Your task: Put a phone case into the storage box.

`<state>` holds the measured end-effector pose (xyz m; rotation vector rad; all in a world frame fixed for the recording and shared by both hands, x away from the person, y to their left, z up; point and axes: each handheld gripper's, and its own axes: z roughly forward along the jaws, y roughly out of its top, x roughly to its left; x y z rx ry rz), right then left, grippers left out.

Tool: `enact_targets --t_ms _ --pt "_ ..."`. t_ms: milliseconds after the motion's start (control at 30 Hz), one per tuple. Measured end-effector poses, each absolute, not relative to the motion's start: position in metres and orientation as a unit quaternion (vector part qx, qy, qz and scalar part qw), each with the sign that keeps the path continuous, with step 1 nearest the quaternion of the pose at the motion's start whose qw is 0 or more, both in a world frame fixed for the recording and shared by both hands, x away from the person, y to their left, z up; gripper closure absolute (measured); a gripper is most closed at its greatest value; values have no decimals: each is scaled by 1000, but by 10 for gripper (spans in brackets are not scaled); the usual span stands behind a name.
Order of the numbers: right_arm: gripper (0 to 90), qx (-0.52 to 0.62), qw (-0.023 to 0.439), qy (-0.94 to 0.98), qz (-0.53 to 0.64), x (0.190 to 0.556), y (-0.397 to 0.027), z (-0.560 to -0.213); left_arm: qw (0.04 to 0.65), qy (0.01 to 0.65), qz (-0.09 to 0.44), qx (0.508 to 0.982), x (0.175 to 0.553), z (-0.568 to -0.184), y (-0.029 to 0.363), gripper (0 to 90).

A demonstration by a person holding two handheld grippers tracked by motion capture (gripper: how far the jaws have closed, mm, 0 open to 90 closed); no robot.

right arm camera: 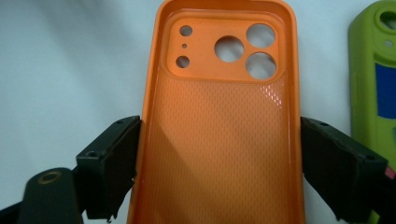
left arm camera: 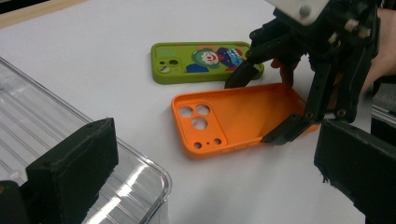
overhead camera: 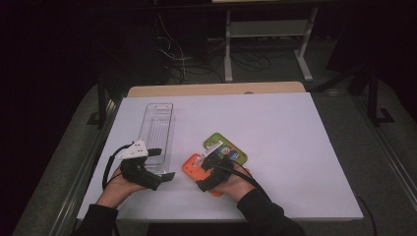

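My right gripper (right arm camera: 219, 168) straddles the orange phone case (right arm camera: 219, 140), jaws wide, pads touching or just off its long edges. I'd squeeze evenly, keeping it centred. Left gripper (left arm camera: 205, 172) open, empty, over the clear tray (left arm camera: 42, 121).

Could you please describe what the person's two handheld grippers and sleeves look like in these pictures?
Both are black, skeletal two-jaw tools. The left gripper has a whitish three-cornered plate on top and blocky black foam-like pads; a black cable loops from it. The right gripper carries a small white top piece, slim linkage arms with visible pivots, and a trailing black cable. The person wears dark long sleeves.
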<state>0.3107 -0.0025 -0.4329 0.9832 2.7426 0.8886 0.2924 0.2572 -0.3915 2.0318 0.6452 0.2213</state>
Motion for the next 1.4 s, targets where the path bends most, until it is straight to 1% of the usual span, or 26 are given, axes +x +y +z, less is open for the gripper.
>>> enact_targets --t_ms 233,300,467,633,700,833,1033,1067,1133,1167,1300,1400 --pt "148 309 32 900 307 319 -18 -414 481 264 87 832 293 -391 257 0" --pt "148 292 36 907 302 324 -28 -409 475 259 86 836 294 -390 256 21" --pt "148 268 41 912 306 332 -47 -398 468 253 89 842 297 -389 253 9" --pt "148 254 49 914 312 339 -64 -389 464 251 81 846 301 -387 245 0" --pt "148 255 45 912 317 341 -72 -385 464 248 76 847 302 -385 240 0" --pt "148 248 37 914 318 350 -90 -378 457 230 71 856 306 -381 230 0" --pt "148 233 37 916 324 353 -102 -370 458 212 64 861 314 -375 220 0" --pt "148 225 26 916 333 354 -105 -367 454 205 62 865 318 -372 215 0" --pt "148 223 19 915 336 354 -106 -366 454 201 62 866 320 -370 213 0" --pt "148 205 21 920 332 357 -108 -365 452 193 60 869 323 -367 208 0" --pt "147 194 25 920 338 359 -110 -362 446 176 57 876 328 -361 200 0" --pt "148 188 16 917 352 364 -114 -359 444 164 56 879 333 -357 194 0"
